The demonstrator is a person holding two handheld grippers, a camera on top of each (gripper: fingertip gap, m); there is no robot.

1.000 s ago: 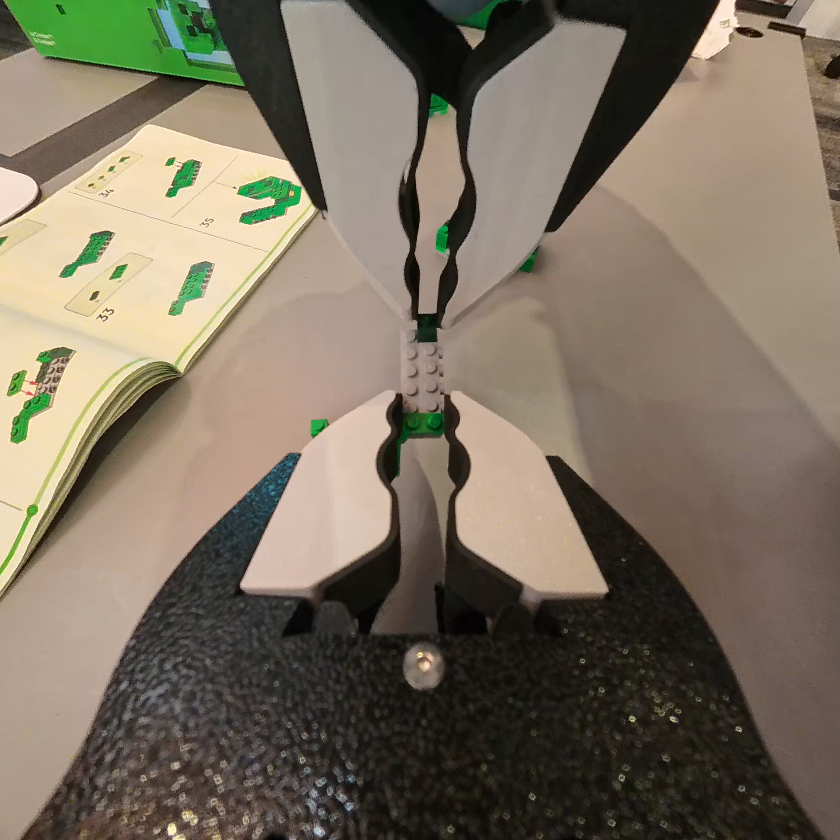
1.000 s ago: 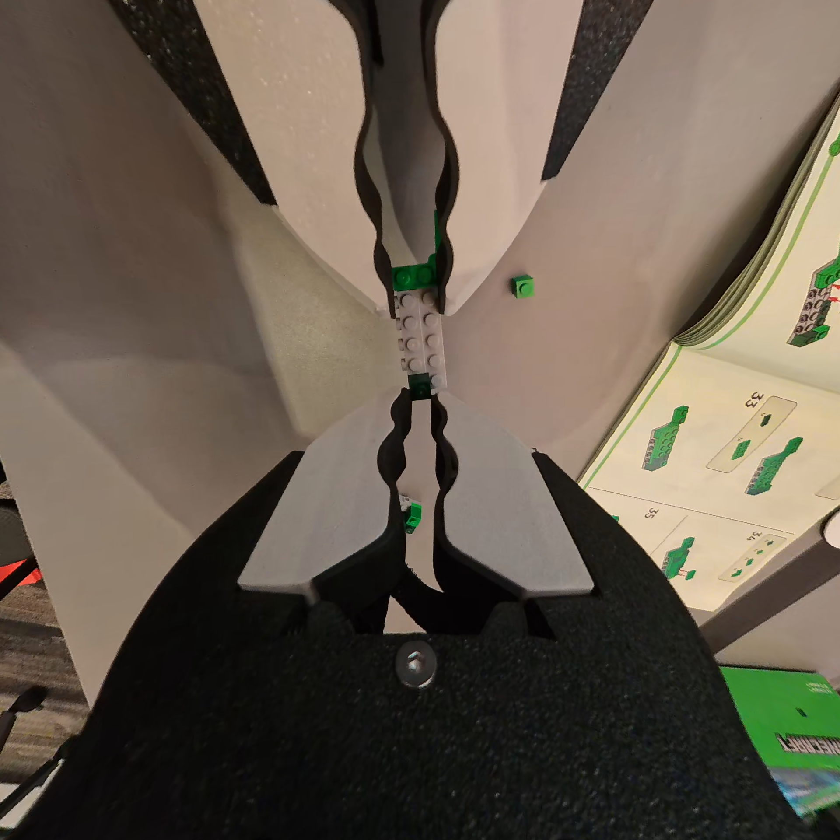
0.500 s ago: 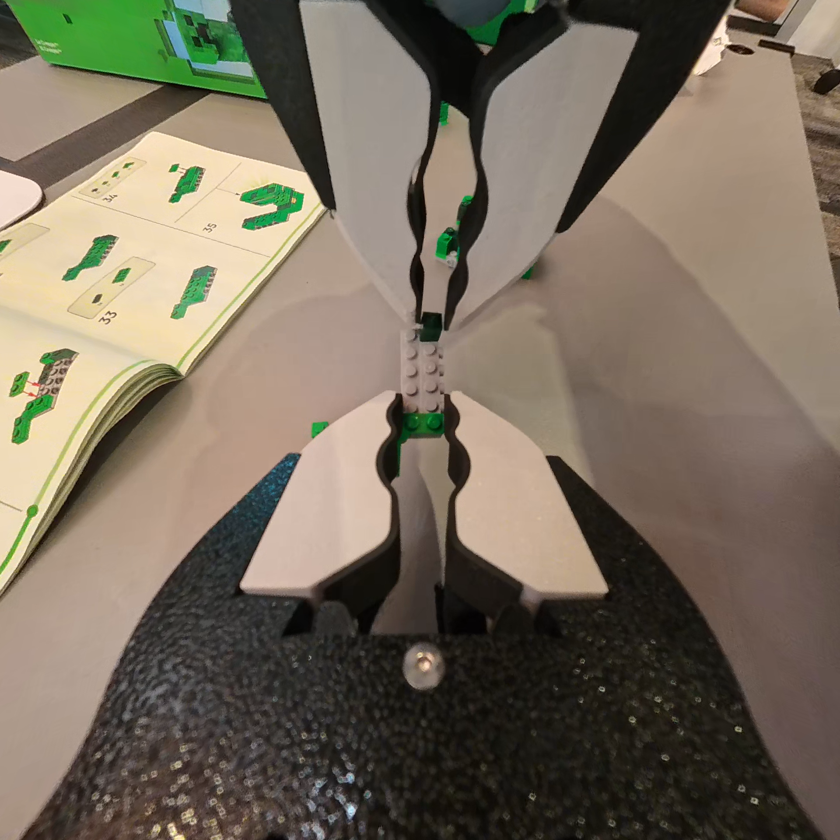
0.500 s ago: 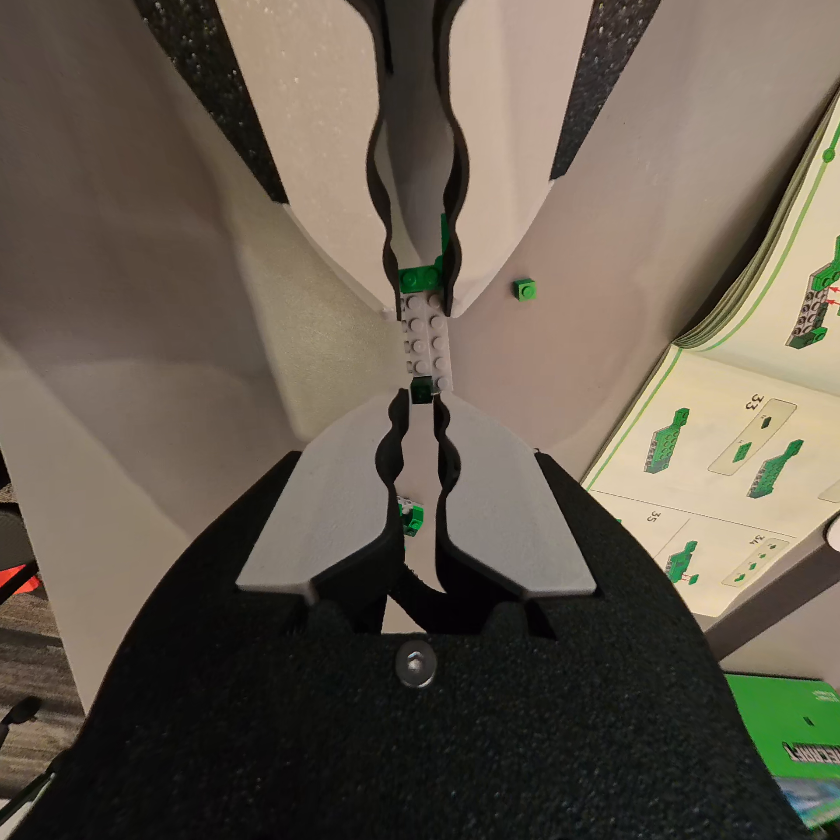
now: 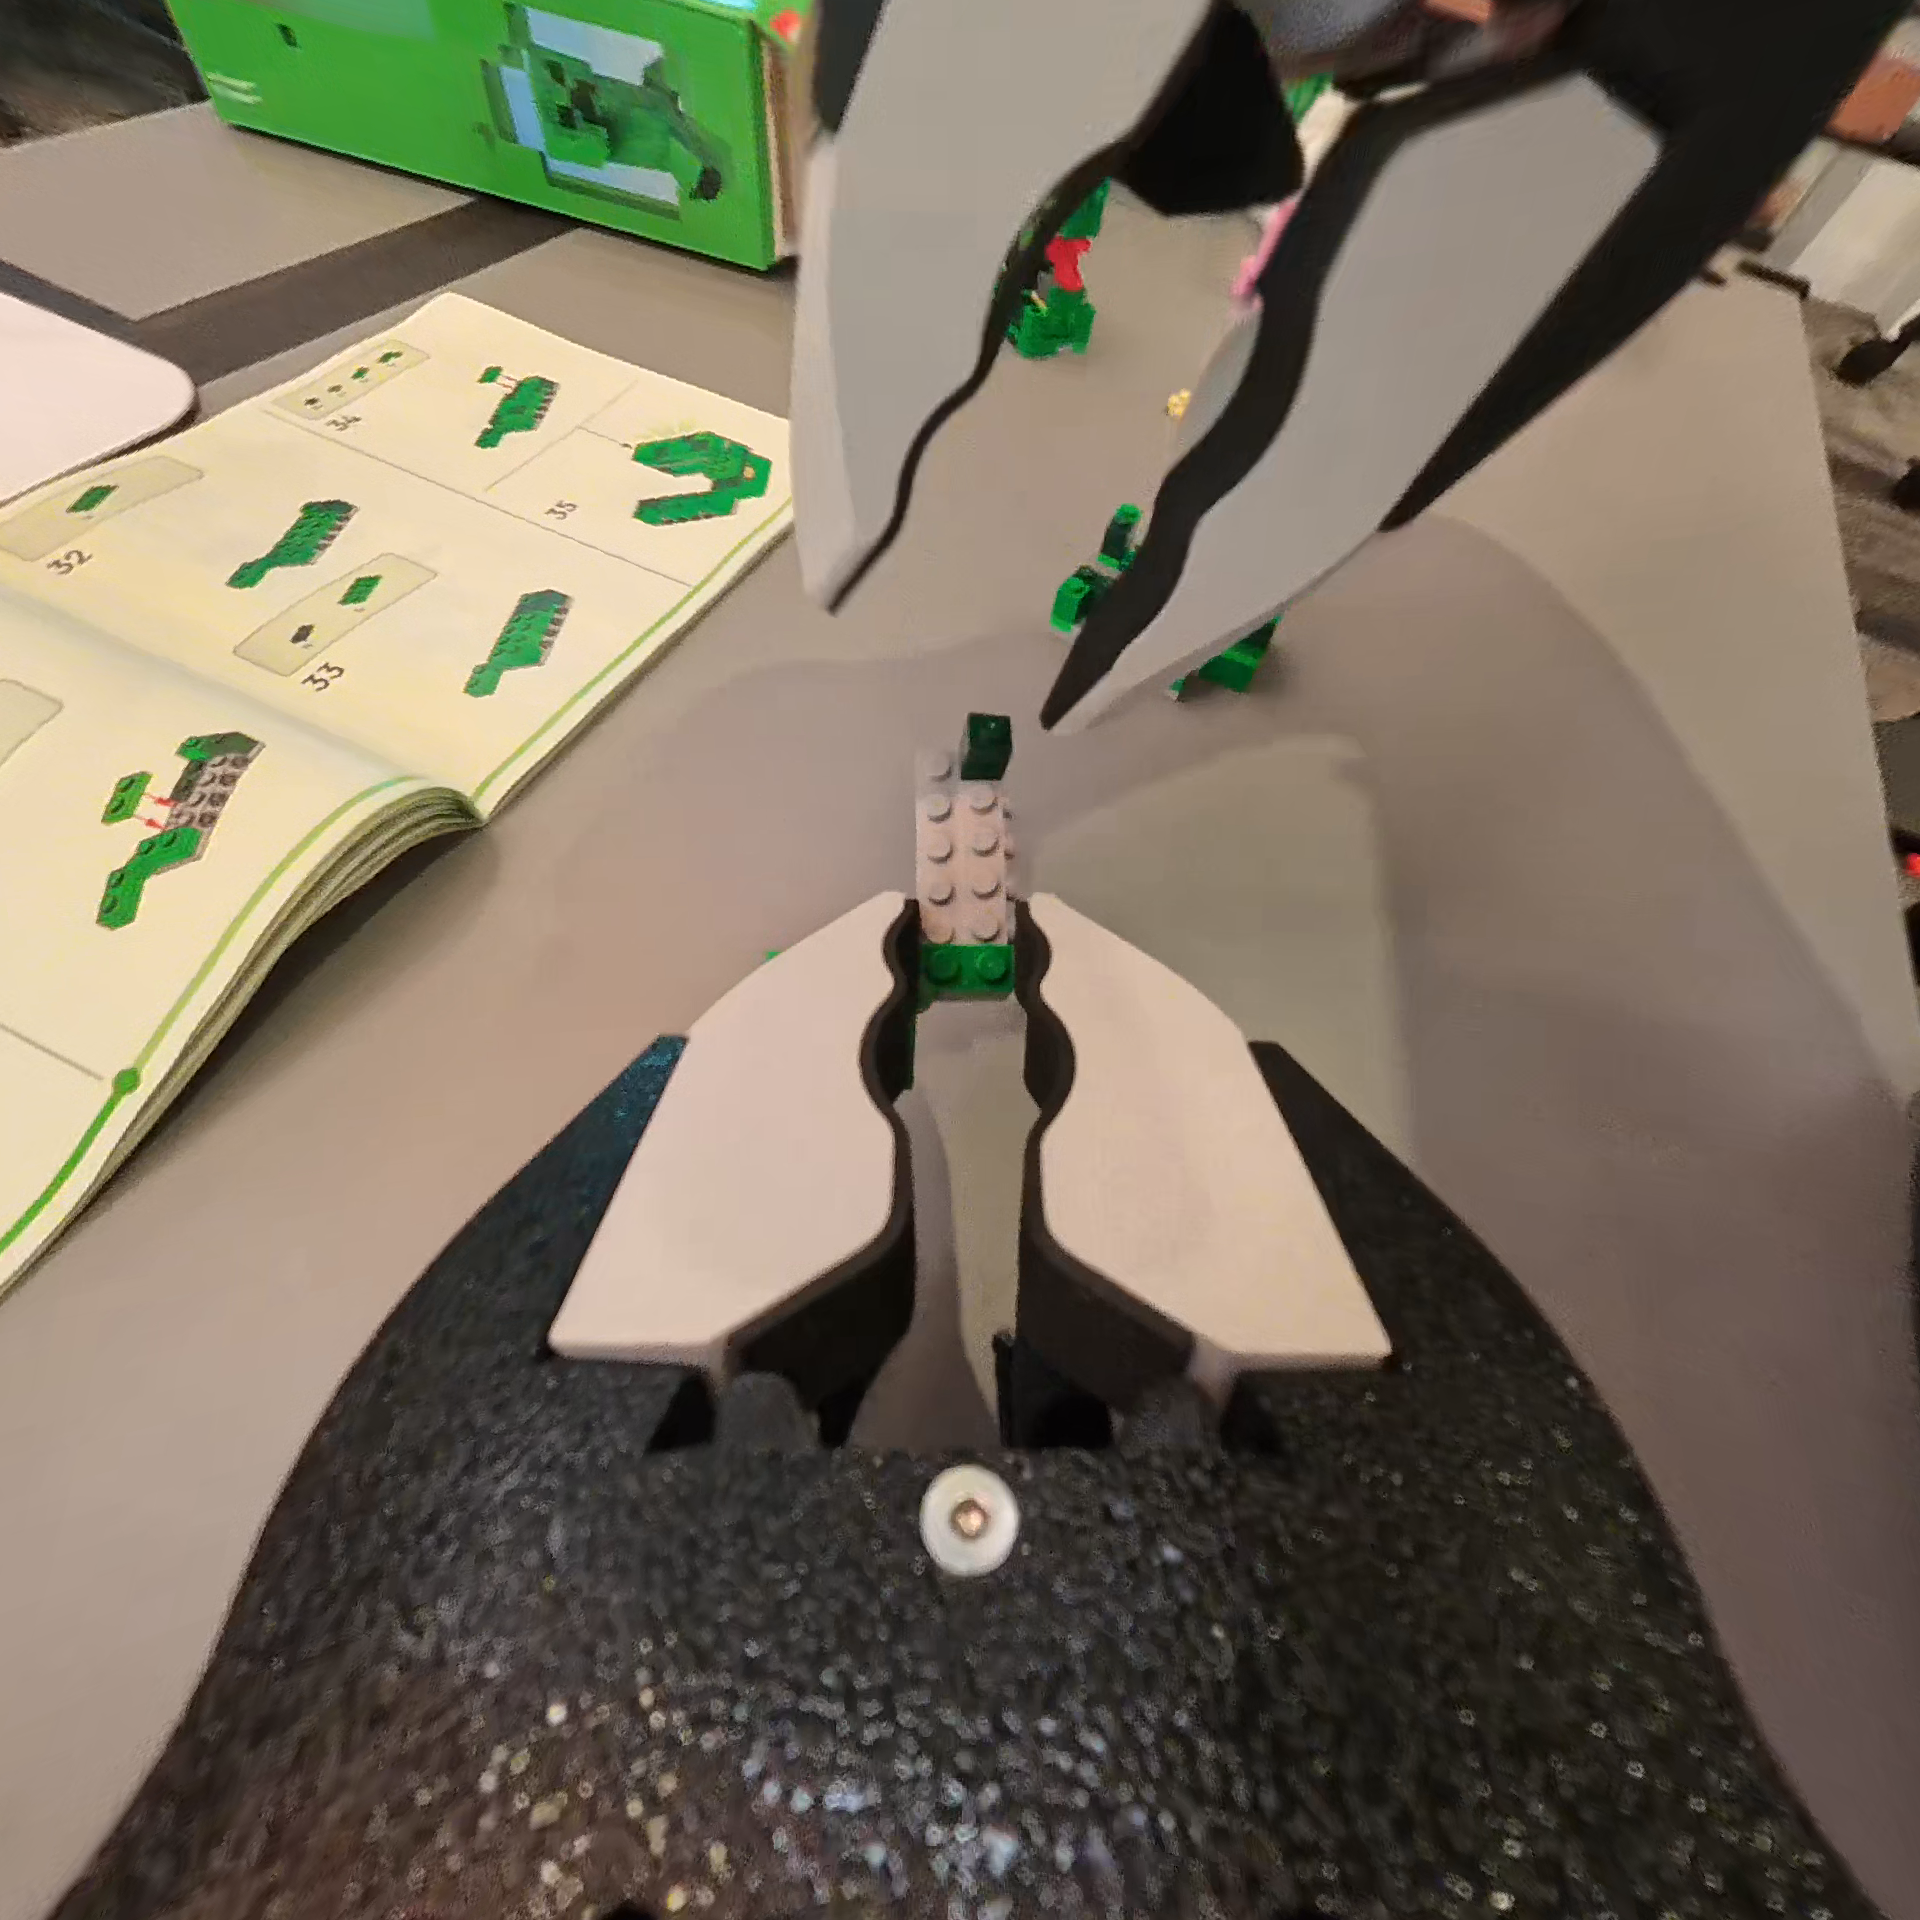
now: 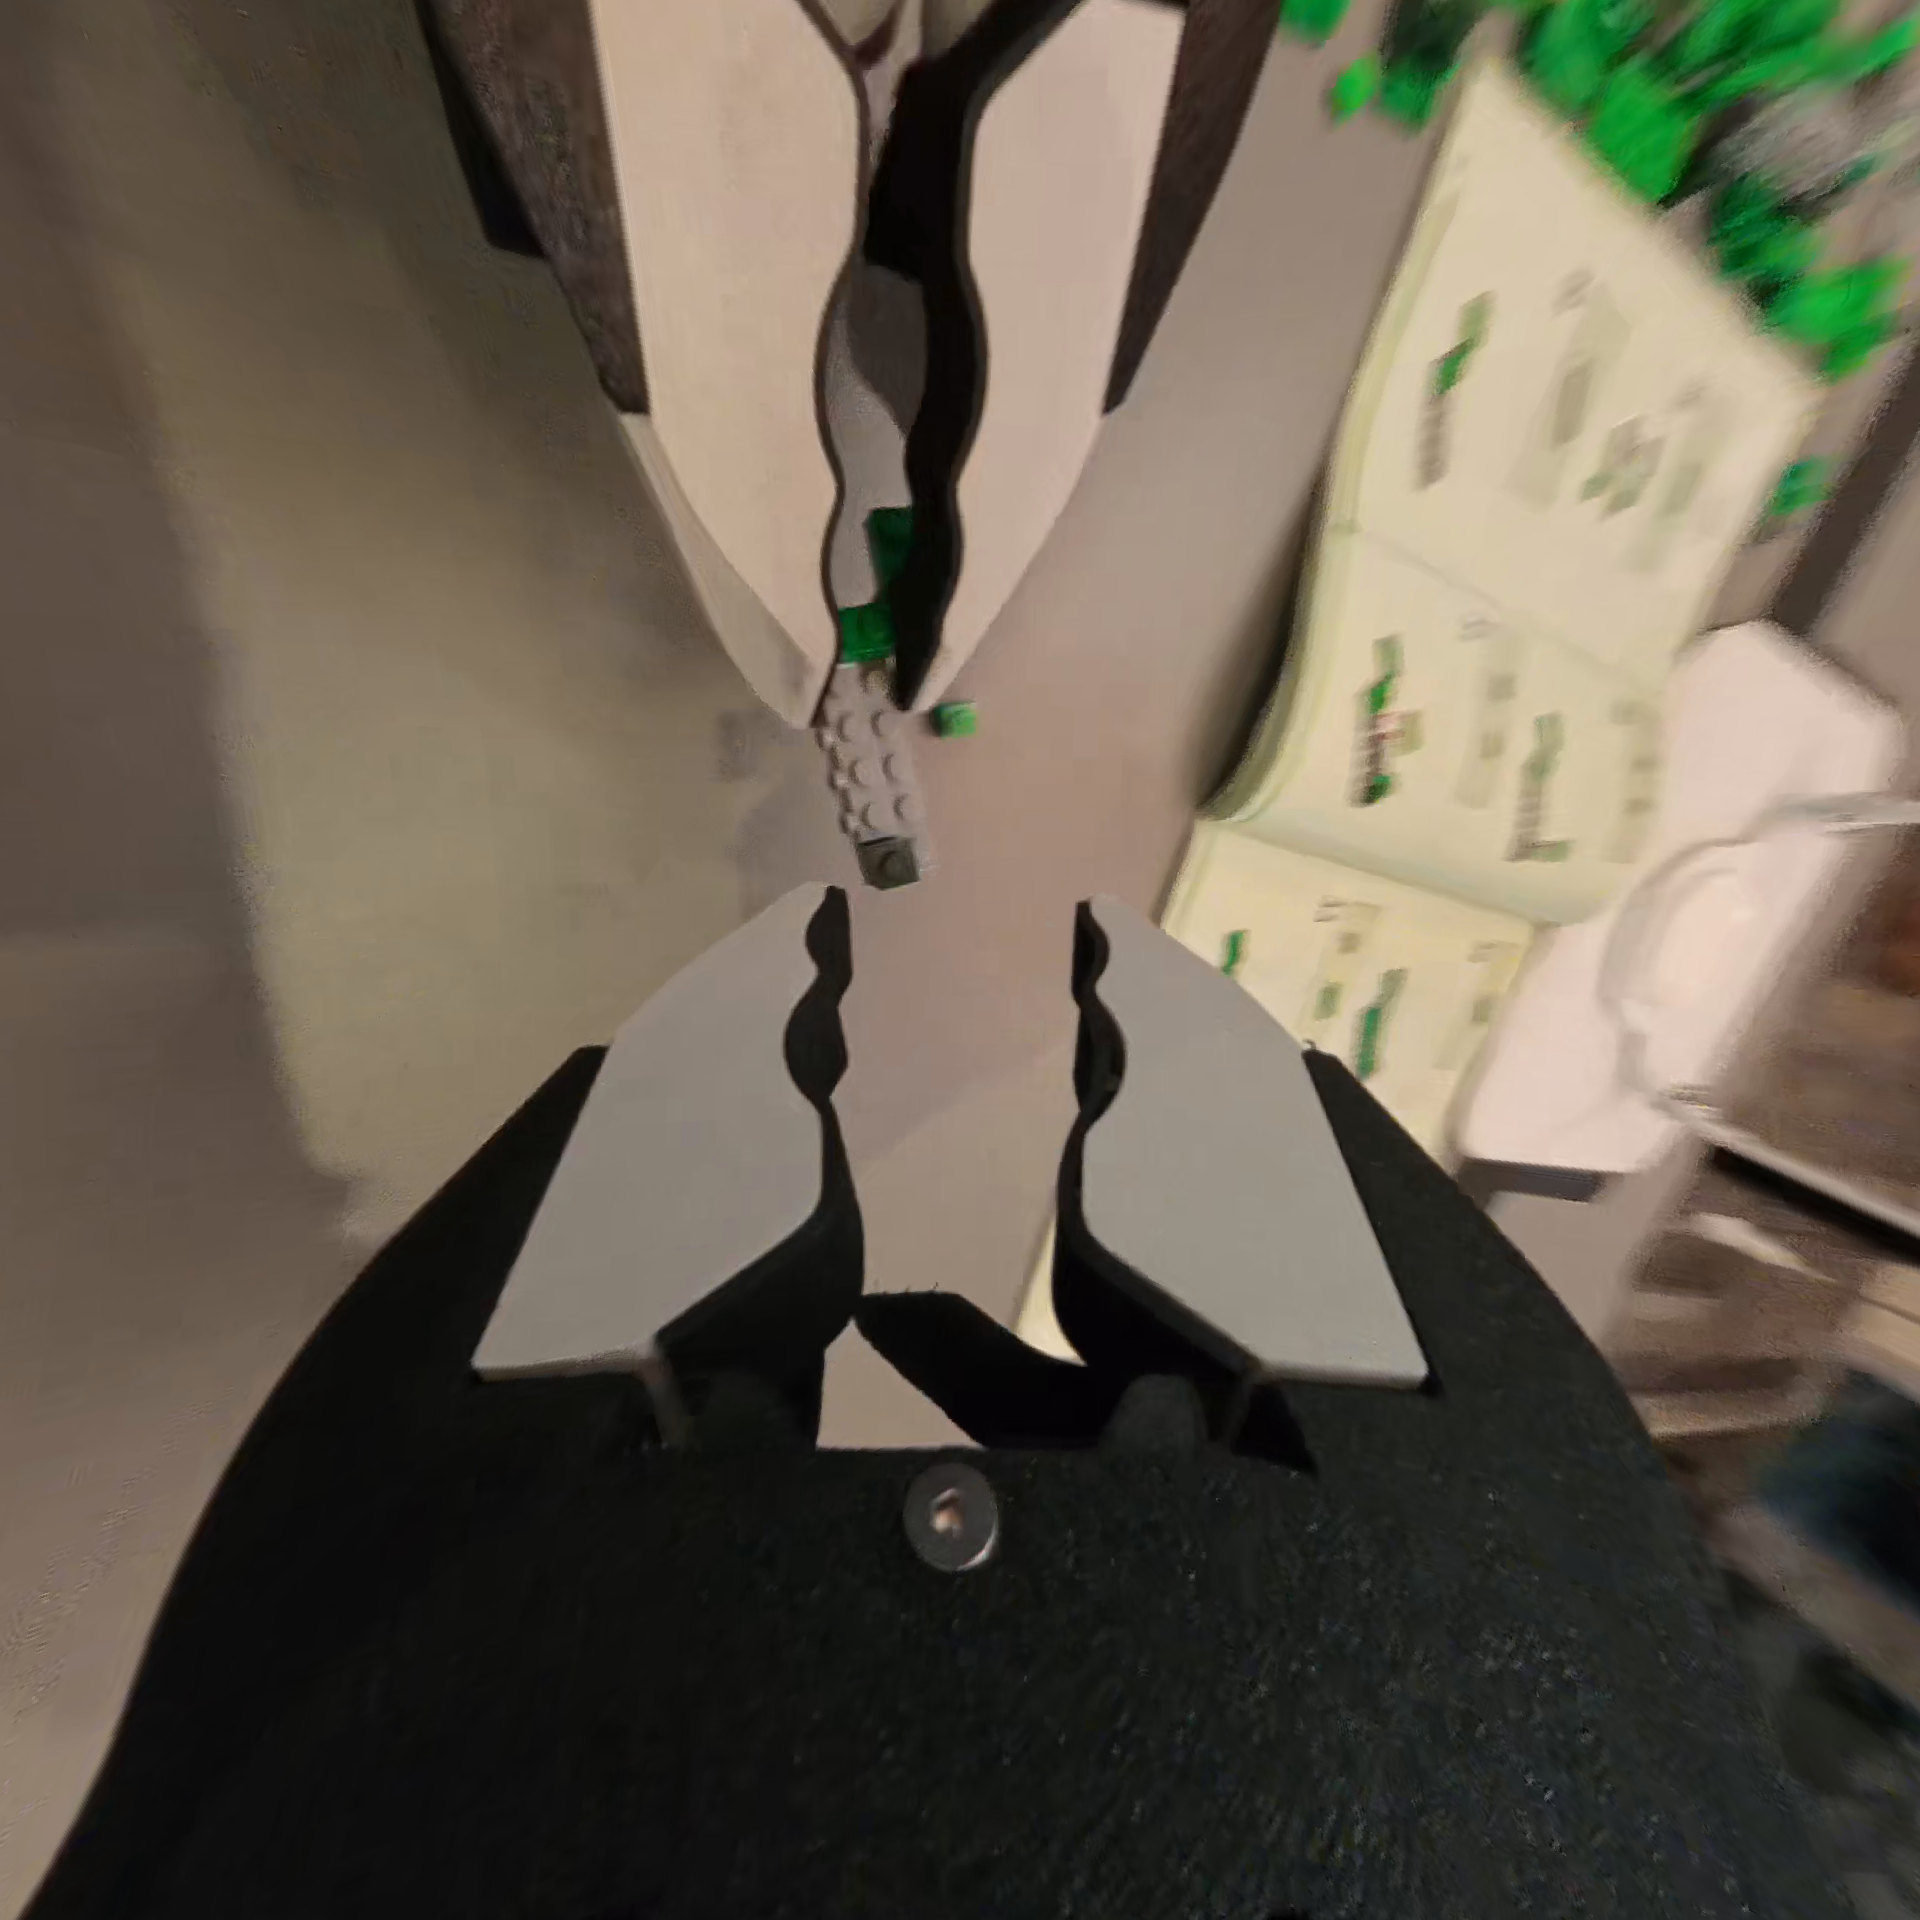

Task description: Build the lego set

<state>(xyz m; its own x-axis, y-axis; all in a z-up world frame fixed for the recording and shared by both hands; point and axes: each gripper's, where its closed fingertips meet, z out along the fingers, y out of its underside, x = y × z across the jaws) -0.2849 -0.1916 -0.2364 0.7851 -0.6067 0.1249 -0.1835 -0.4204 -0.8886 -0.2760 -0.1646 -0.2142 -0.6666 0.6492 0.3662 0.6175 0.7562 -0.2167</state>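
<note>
The instruction booklet [image 5: 343, 644] lies open at the left of the left wrist view. My left gripper [image 5: 966, 925] is clamped on the grey plate assembly [image 5: 966, 852], centre frame, held above the table [image 5: 1455, 1039]; a dark green stud piece [image 5: 985, 746] sits at its far end. My right gripper [image 6: 951, 914] hangs with fingers apart, empty. I judge one piece seated (next: fetch another). Only the left view shows the green box [image 5: 499, 114]; the right view is blurred.
</note>
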